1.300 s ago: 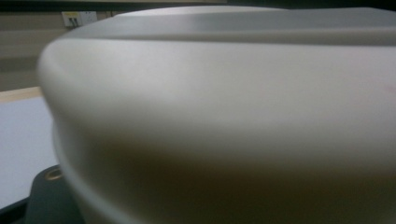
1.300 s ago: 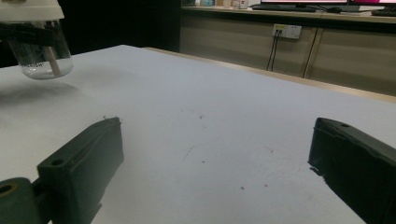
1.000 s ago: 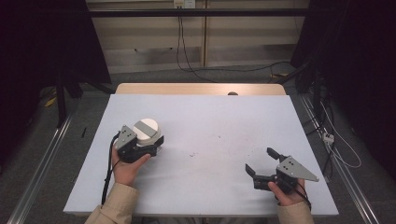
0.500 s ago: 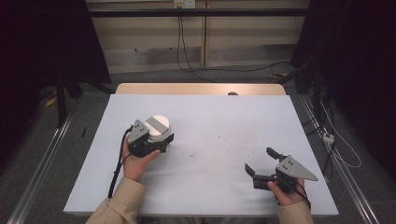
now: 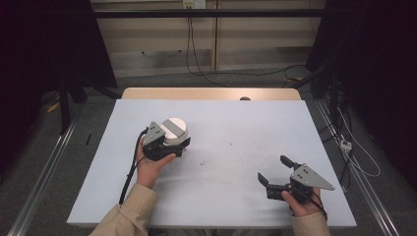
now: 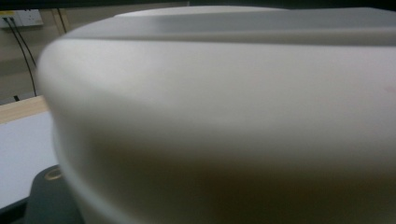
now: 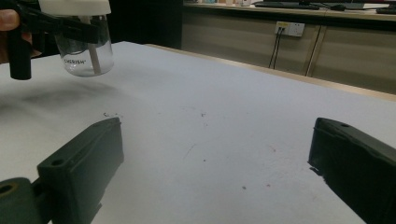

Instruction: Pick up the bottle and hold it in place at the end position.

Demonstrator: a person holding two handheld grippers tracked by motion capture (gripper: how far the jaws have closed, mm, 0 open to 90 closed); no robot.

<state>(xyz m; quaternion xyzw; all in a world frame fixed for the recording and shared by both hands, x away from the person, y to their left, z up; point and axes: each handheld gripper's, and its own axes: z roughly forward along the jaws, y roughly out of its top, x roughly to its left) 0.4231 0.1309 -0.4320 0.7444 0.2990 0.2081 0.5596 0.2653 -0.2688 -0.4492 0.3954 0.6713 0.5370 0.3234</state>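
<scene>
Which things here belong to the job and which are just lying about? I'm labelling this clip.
In the job:
- jar with white lid, clamped in the left gripper
- right gripper, open, resting on the table

Lying about:
- cables on the floor
- wall socket

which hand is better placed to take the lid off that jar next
Right. The left gripper is shut on the jar below its white lid, lifted off the table; the right gripper has open, empty fingers pointing toward it.

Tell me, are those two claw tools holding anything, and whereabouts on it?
The left gripper holds a clear cup with a white lid, clamped just under the lid. The right gripper is open, holding nothing.
</scene>
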